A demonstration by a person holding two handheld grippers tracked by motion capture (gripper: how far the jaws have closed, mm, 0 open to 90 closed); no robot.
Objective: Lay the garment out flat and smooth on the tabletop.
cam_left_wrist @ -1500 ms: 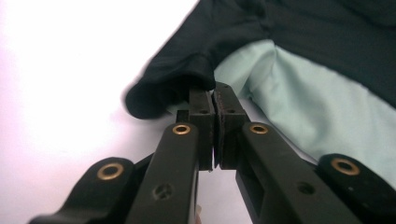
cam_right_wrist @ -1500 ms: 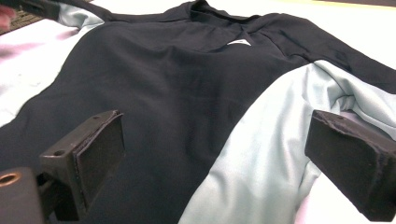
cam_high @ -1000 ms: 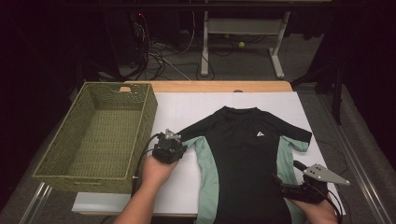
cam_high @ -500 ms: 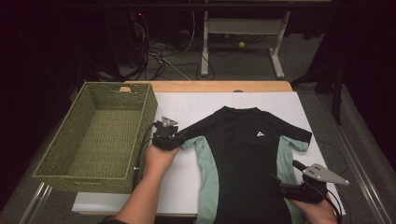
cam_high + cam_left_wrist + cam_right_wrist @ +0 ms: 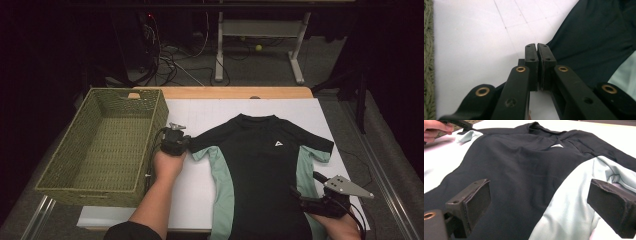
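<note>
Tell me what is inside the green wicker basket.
Nothing visible: the basket shows only its bare woven floor and walls in the high view. The near wall hides a thin strip of floor right behind it, so anything flat there would be covered.

Dim dark room around a brightly lit white table (image 5: 200, 185), light from overhead, soft shadow beside the woven green basket (image 5: 107, 145), near black jaws blurred in both gripper views, white surface slightly overexposed, mild graininess

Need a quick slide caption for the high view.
Left gripper at the shirt sleeve beside the basket; right gripper open near its hem.
</note>
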